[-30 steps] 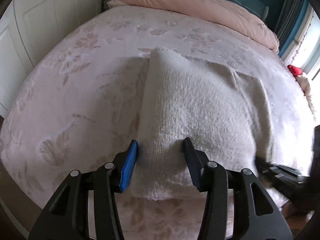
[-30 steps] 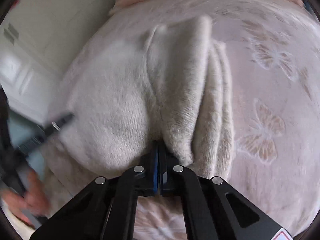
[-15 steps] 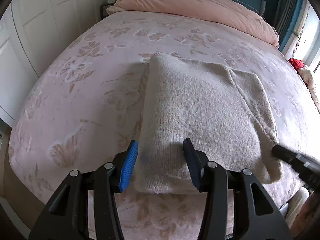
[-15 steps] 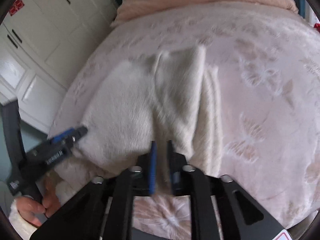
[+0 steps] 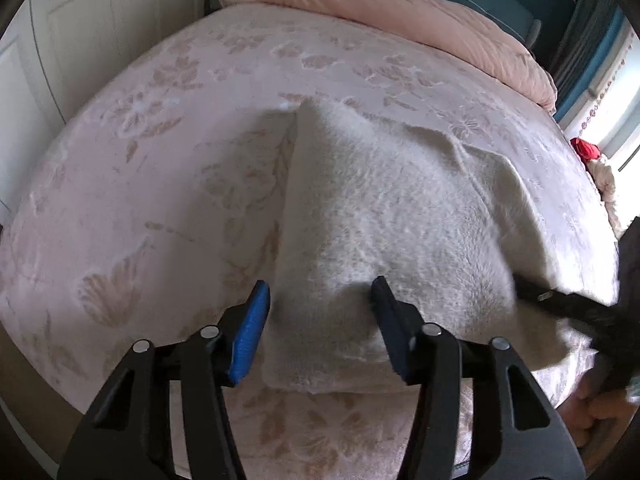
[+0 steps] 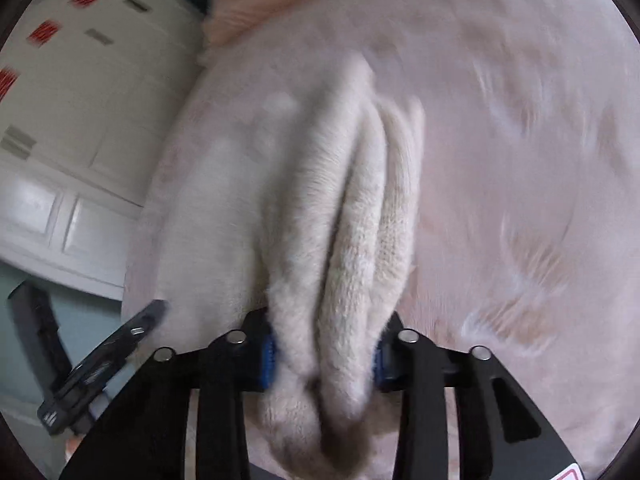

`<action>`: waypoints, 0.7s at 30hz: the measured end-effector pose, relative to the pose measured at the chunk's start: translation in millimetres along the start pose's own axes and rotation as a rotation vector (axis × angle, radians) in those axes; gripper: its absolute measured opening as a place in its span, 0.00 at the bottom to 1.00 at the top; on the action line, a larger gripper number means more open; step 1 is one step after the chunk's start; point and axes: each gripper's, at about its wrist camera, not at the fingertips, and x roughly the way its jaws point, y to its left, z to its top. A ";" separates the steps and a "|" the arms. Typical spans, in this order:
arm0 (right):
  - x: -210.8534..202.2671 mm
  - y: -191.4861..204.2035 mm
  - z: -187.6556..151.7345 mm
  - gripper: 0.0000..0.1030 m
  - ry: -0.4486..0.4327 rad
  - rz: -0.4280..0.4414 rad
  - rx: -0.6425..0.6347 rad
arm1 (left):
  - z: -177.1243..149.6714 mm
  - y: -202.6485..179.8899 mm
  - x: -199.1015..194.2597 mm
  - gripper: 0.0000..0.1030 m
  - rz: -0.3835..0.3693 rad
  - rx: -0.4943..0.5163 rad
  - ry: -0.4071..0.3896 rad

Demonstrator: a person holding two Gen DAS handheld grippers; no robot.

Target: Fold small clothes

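A folded cream knit garment (image 5: 384, 216) lies on the pink patterned bed cover (image 5: 160, 160). My left gripper (image 5: 320, 304) is open, its fingers straddling the garment's near left corner. In the right wrist view my right gripper (image 6: 324, 352) is open wide with the thick folded edge of the garment (image 6: 344, 240) between its fingers; the frame is blurred. The right gripper also shows in the left wrist view (image 5: 560, 300) at the garment's right edge. The left gripper shows in the right wrist view (image 6: 104, 352) at lower left.
A pink duvet (image 5: 400, 12) is bunched at the bed's far end. White cupboard doors (image 5: 60, 40) stand along the left. A window and red items (image 5: 586, 148) are at right. The bed's near edge drops off just below the grippers.
My right gripper went from shut to wide open and moved forward over the folded edge. My left gripper stayed open and moved slightly closer over the near corner.
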 end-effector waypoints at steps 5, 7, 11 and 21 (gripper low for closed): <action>19.3 -14.2 -16.8 0.33 0.051 -0.173 -0.065 | -7.2 -20.3 3.9 0.51 -0.005 0.065 0.007; 27.9 -26.6 -26.4 0.41 0.060 -0.153 -0.008 | -11.4 -26.4 10.7 0.52 -0.005 0.070 0.014; -11.5 -6.3 -20.7 0.45 -0.031 -0.189 -0.034 | -11.9 -32.1 8.0 0.52 0.036 0.092 -0.003; 25.5 -4.1 -38.1 0.34 0.099 -0.223 -0.122 | -12.8 -32.6 7.4 0.53 0.053 0.101 -0.009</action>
